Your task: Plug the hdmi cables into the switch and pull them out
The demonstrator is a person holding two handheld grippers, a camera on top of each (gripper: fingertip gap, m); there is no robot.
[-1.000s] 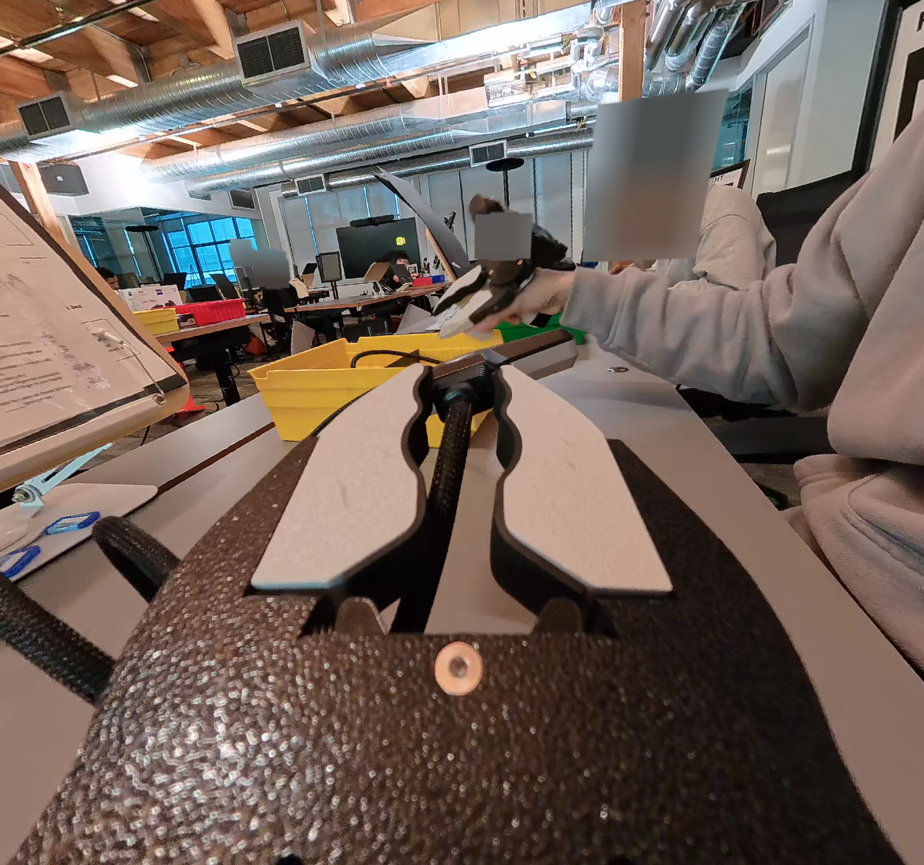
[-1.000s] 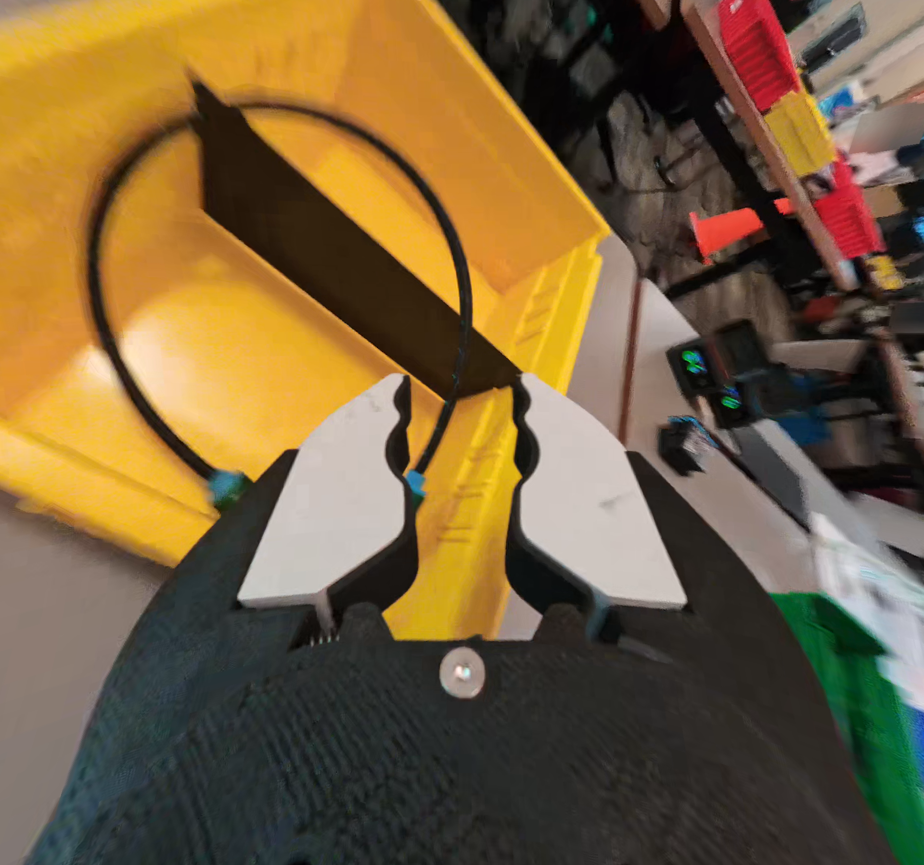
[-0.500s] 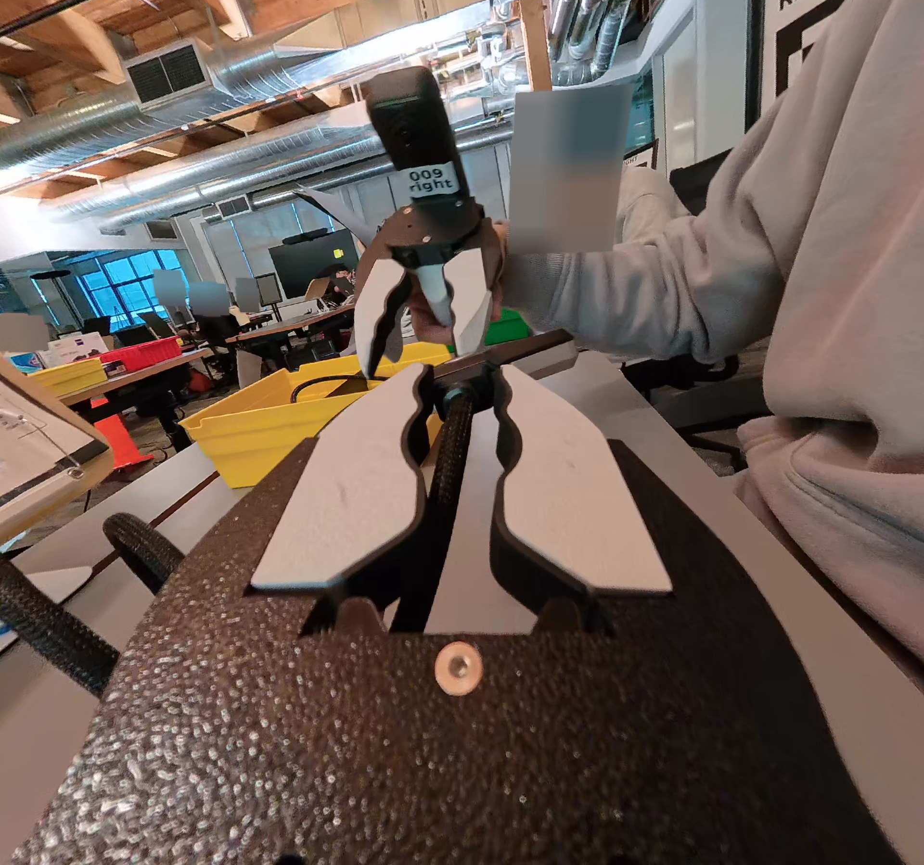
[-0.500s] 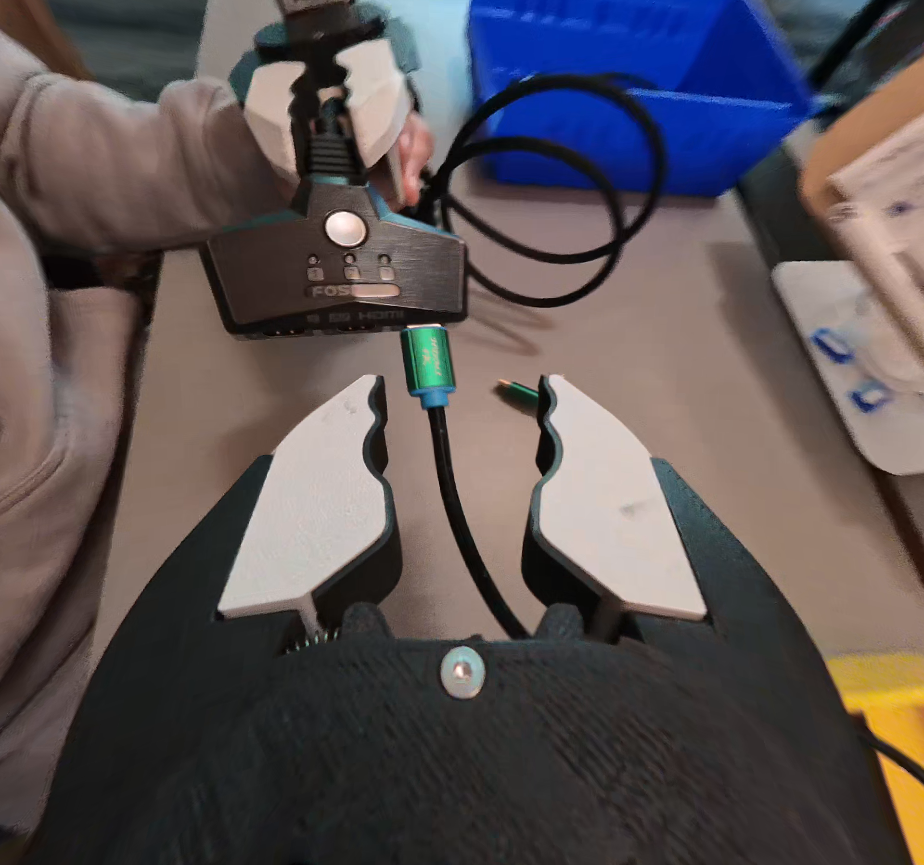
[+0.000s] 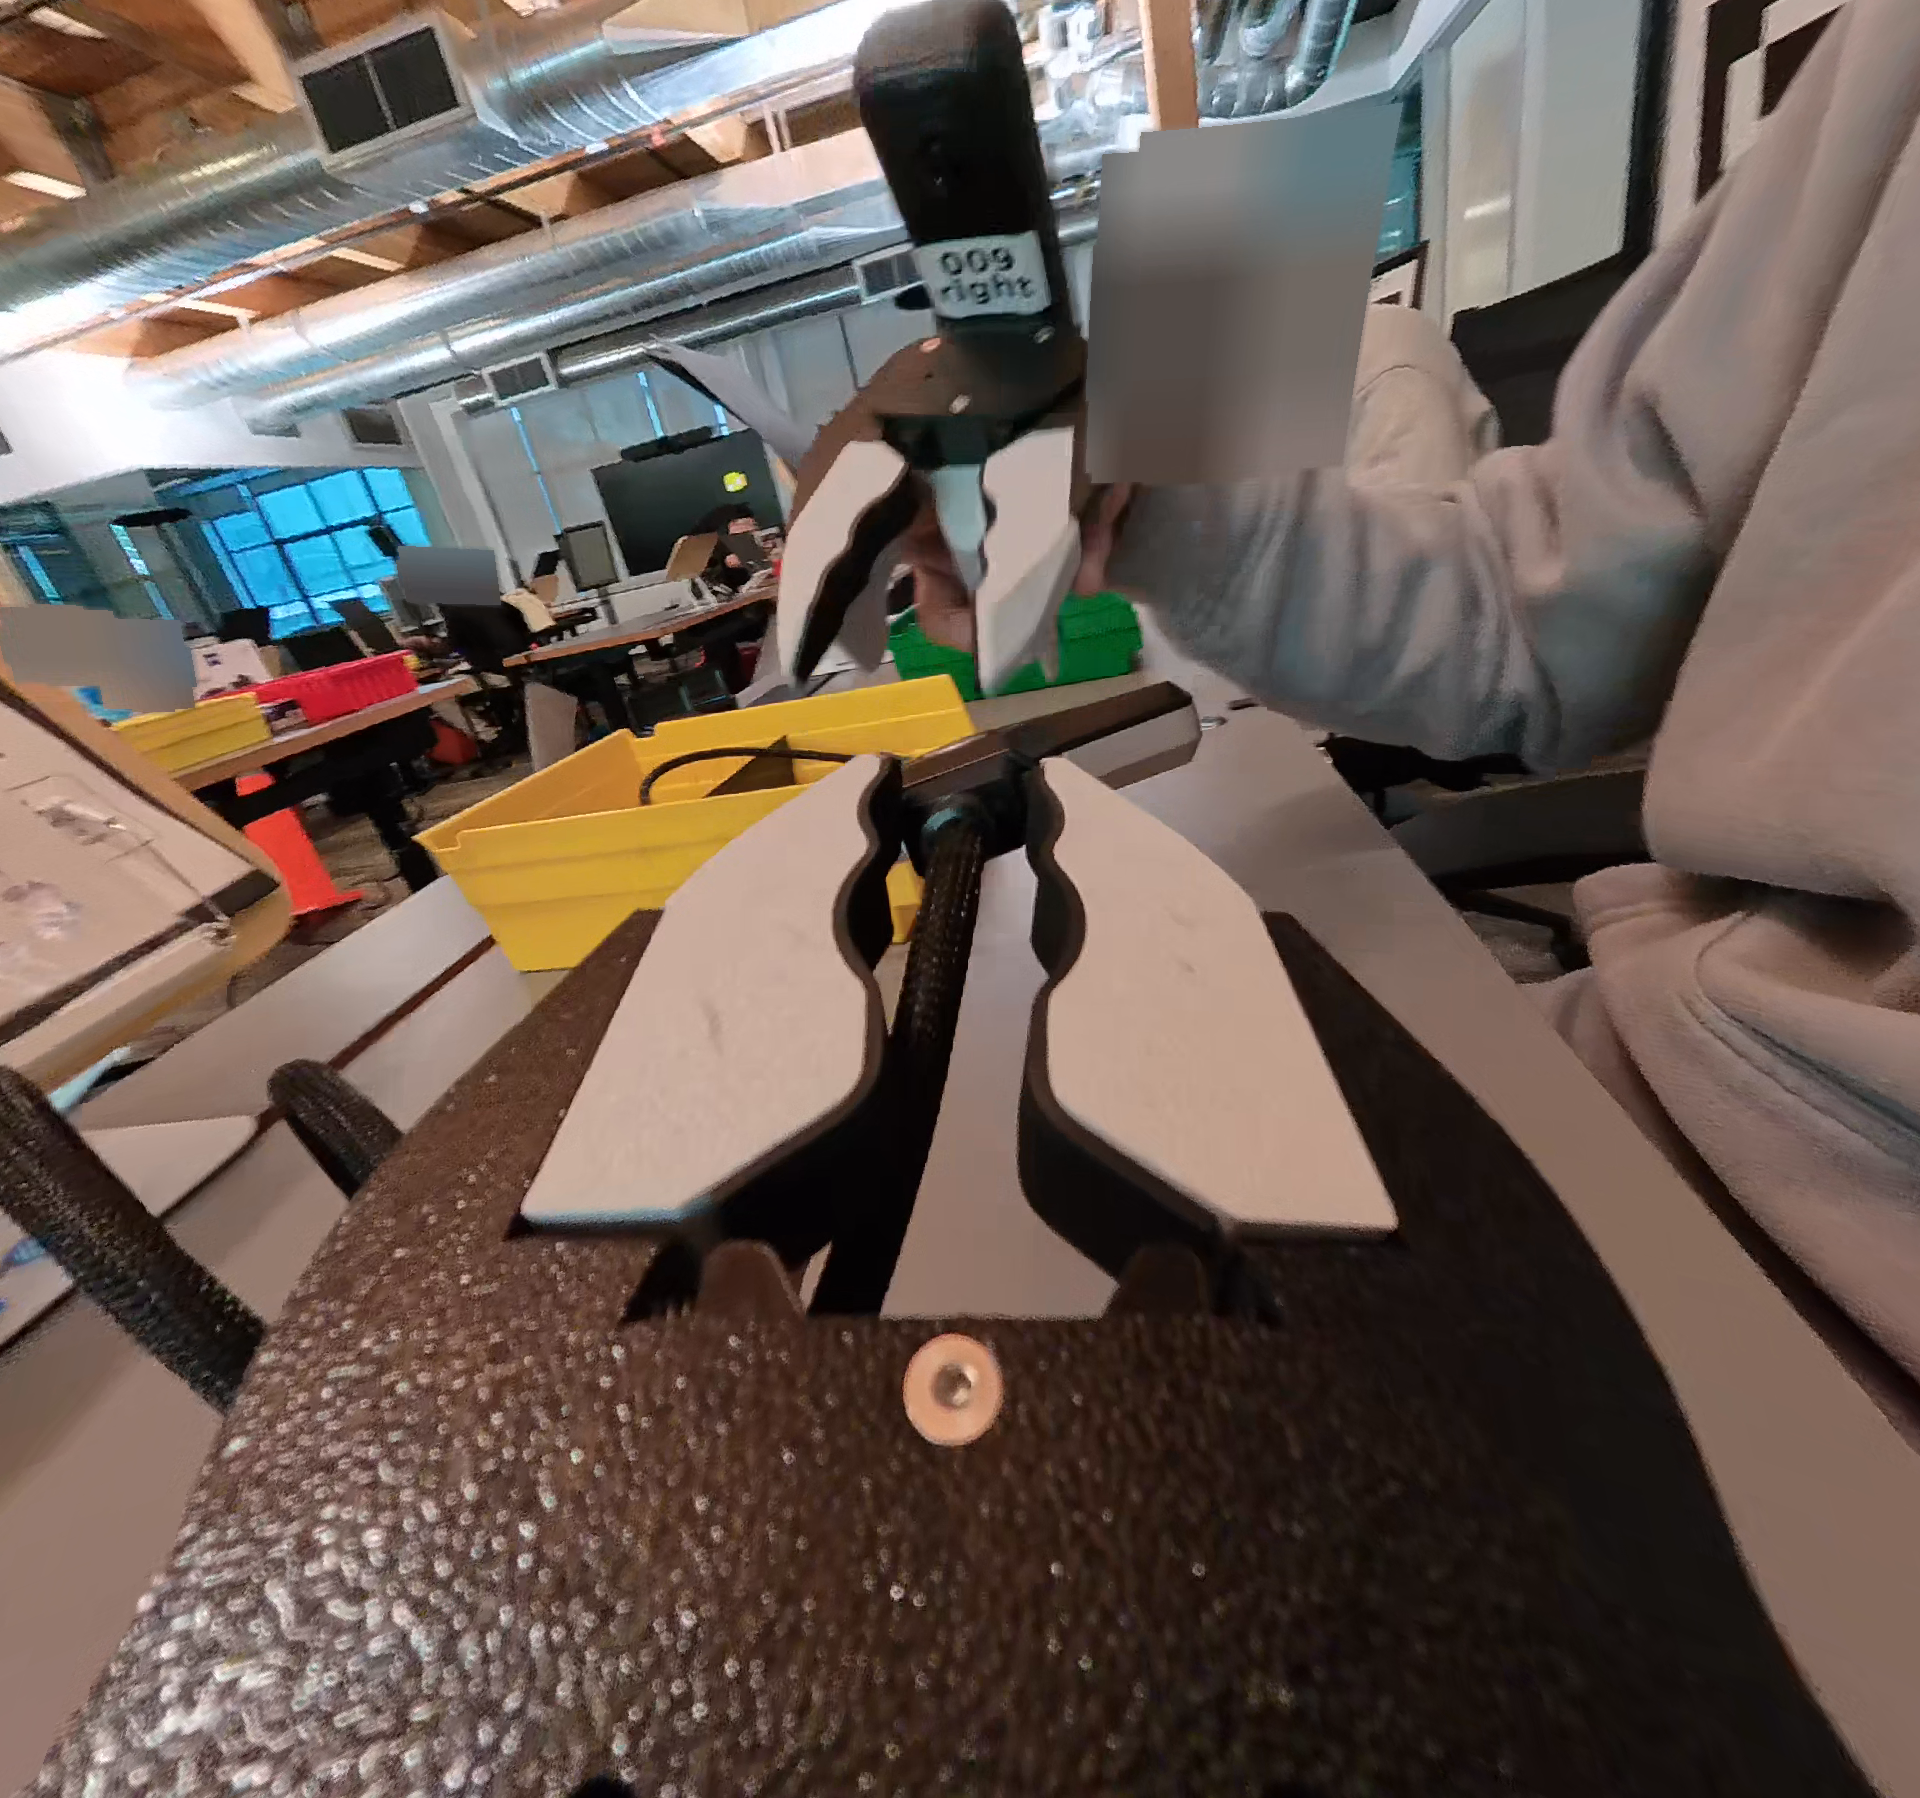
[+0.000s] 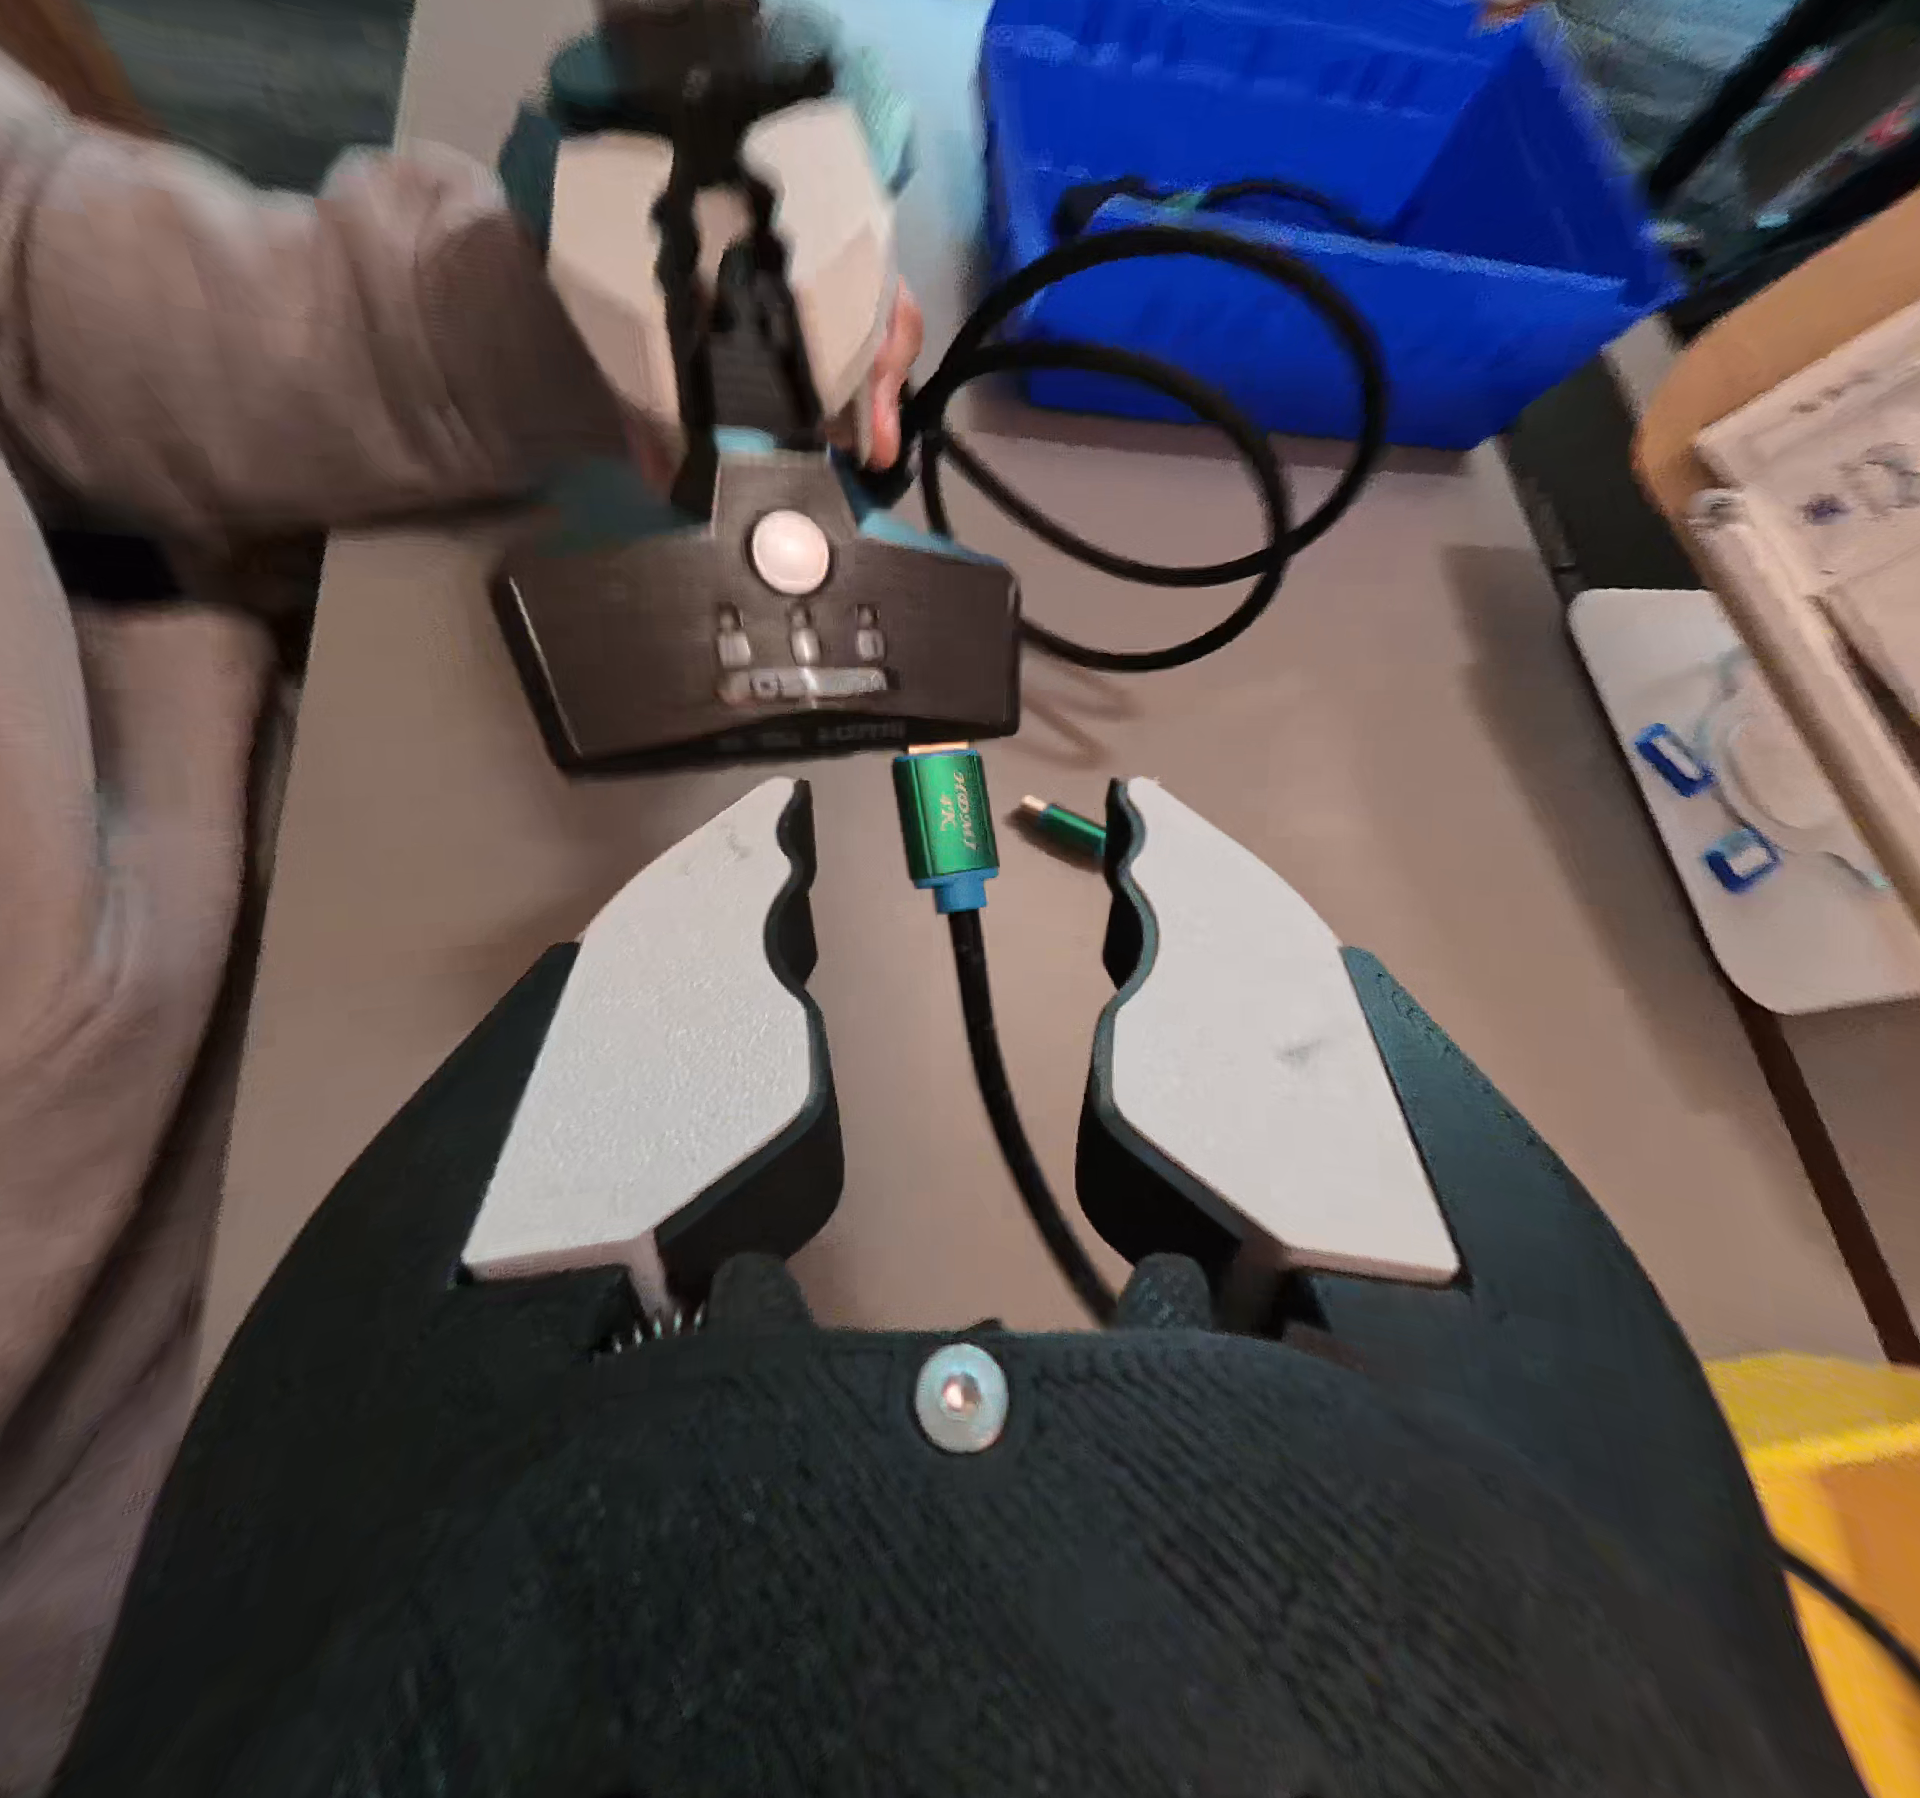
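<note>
The black HDMI switch (image 6: 769, 636) lies on the grey table (image 6: 1351, 761). My left gripper (image 5: 961, 787) is shut on the plug of a black braided cable (image 5: 935, 969) at the switch's rear; it also shows in the right wrist view (image 6: 717, 294). My right gripper (image 6: 956, 792) is open, its fingers on either side of a green HDMI plug (image 6: 943, 829). The plug's metal tip is at the switch's front edge; I cannot tell whether it is inserted. A second small green plug (image 6: 1060, 826) lies beside the right finger. In the left wrist view the right gripper (image 5: 909, 668) hangs open above the switch (image 5: 1101, 725).
The black cable loops (image 6: 1247, 460) on the table before a blue bin (image 6: 1299, 221). A yellow bin (image 5: 623, 844) holding a thin cable stands beyond the switch. A white tray (image 6: 1714, 813) and a document stand (image 5: 94, 865) sit at one side. A person's sleeve (image 5: 1558, 553) is close.
My right gripper swung away from the yellow bin to face the switch, then came closer around the green plug. My left gripper kept its hold at the switch's rear.
</note>
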